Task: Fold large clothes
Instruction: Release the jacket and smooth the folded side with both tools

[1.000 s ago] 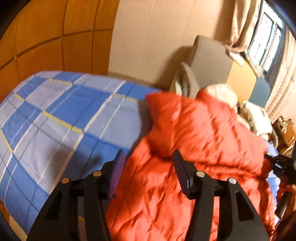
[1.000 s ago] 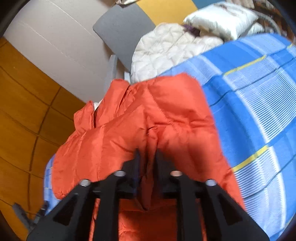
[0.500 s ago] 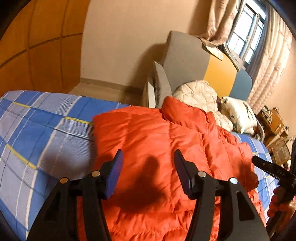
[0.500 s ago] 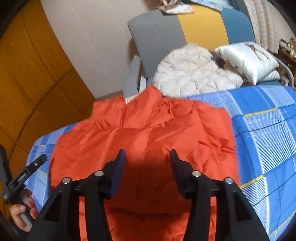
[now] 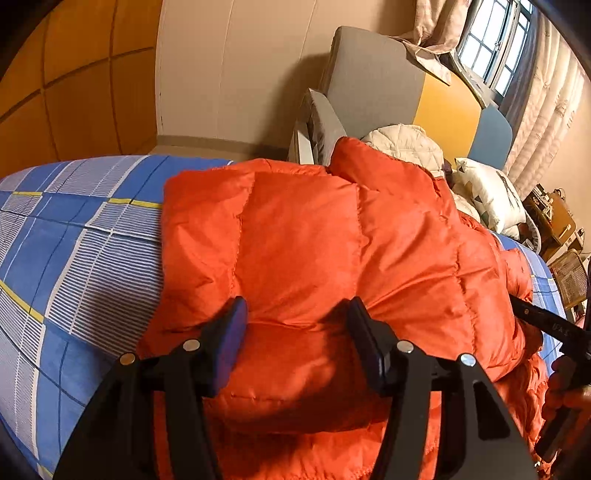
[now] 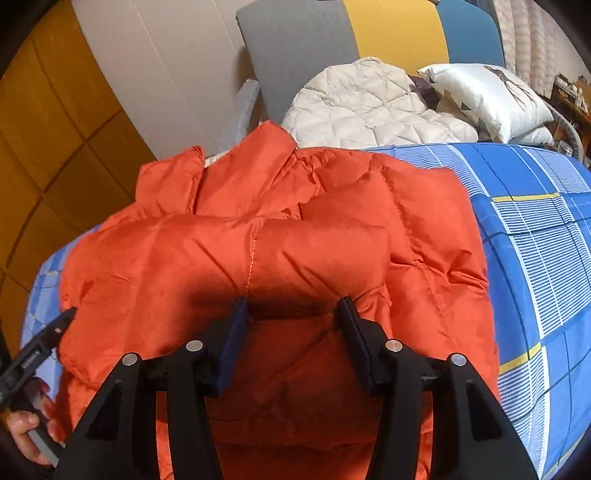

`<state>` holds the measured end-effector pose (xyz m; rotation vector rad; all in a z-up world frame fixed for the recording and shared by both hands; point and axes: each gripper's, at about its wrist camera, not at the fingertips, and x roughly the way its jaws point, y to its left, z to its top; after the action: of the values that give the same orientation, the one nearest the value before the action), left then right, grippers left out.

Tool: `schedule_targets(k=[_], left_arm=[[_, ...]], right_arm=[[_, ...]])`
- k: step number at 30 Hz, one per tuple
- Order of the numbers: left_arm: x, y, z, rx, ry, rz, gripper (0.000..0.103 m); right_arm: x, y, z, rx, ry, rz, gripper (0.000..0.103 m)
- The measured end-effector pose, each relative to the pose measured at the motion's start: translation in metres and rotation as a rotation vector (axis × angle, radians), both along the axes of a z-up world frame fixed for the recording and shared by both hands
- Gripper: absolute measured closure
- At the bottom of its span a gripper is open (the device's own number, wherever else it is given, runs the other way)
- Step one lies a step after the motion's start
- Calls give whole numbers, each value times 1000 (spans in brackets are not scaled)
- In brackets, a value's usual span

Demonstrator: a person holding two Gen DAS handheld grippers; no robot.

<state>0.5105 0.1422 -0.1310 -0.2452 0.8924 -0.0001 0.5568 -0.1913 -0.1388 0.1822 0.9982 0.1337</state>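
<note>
left wrist view: the left gripper (image 5: 297,314) is seen pointed down at an orange puffer jacket (image 5: 332,240). its two fingers (image 5: 229,339) are spread apart, and nothing is pinched between them; the padded fabric bulges in the gap, and whether the pads touch it cannot be told. the jacket is laid on a bed covered by a blue checked sheet (image 5: 74,240), with one padded layer folded over the layer beneath. its collar end is directed toward the headboard (image 5: 376,85), which is made of grey, yellow and blue panels. a cream quilted jacket (image 5: 406,144) and a white pillow (image 5: 491,195) are placed beyond the collar. a window (image 5: 491,48) with curtains is located at the upper right. at the right edge, the right gripper (image 5: 546,325) and the hand (image 5: 565,395) holding it are partly shown beside the jacket.

right wrist view: the right gripper (image 6: 293,310) is seen above the same orange puffer jacket (image 6: 277,258). its fingers (image 6: 232,339) are spread apart, with no fabric pinched. the jacket is spread across the blue checked sheet (image 6: 535,240), collar end nearest the headboard (image 6: 369,33). the cream quilted jacket (image 6: 369,107) and white pillow (image 6: 487,96) are found behind it. at the lower left edge, the left gripper (image 6: 40,347) tip is shown at the jacket's edge, held by a hand (image 6: 29,428).
</note>
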Motion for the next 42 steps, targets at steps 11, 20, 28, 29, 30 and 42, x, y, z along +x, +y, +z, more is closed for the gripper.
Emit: schedule_targets(k=[11, 20, 28, 29, 30, 42], left_arm=[[-1, -3, -9, 35, 17, 22, 47], [-57, -13, 44, 93, -116, 0, 37], [-114, -6, 77, 84, -186, -10, 32], [-122, -5, 79, 81, -193, -9, 31], [-130, -4, 81, 77, -198, -10, 30], [-197, 7, 72, 73, -187, 1, 20]], right_arm=[[4, 8, -17, -39, 10, -11, 53], [-21, 4, 12, 22, -27, -17, 28], [-67, -14, 31, 56, -15, -26, 28], [-75, -18, 33, 57, -11, -27, 28], [-81, -22, 34, 54, -6, -30, 28], [-177, -91, 32, 47, 28, -120, 21]])
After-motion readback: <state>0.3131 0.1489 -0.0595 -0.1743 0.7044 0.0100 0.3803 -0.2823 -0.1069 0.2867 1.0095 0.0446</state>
